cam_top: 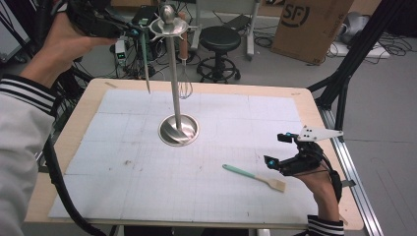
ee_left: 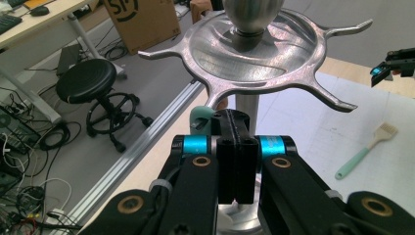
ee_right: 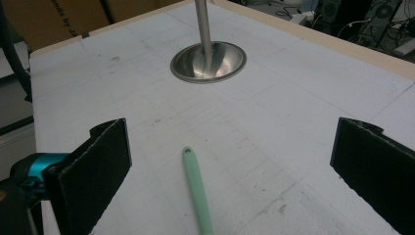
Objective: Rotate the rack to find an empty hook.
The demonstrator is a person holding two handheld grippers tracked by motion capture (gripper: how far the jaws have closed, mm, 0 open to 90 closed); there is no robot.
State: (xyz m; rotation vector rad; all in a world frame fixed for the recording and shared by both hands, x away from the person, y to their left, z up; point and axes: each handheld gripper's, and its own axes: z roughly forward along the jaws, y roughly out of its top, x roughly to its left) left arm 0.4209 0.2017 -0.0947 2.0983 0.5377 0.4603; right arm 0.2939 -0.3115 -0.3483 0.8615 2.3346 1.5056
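Left gripper [ee_left: 236, 147], clamped on a utensil [cam_top: 145, 64], neared the rack [cam_top: 169, 27]; right gripper [ee_right: 230, 166] gaped over the unhung brush [ee_right: 198, 191].

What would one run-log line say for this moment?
left gripper: shut on green-handled utensil, raised beside rack hooks | right gripper: open, over pastry brush | whisk: hanging on rack

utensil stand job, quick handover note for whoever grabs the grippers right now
Left gripper: shut on a green-handled utensil, held up beside a hook of the stand; the utensil hangs from the gripper and is not hooked yet.
Right gripper: open, low over the table, with the green-handled brush lying in front of it, untouched.
Done: a whisk already hangs on the stand.
Left: hook the held utensil, then pick up and hang the brush.
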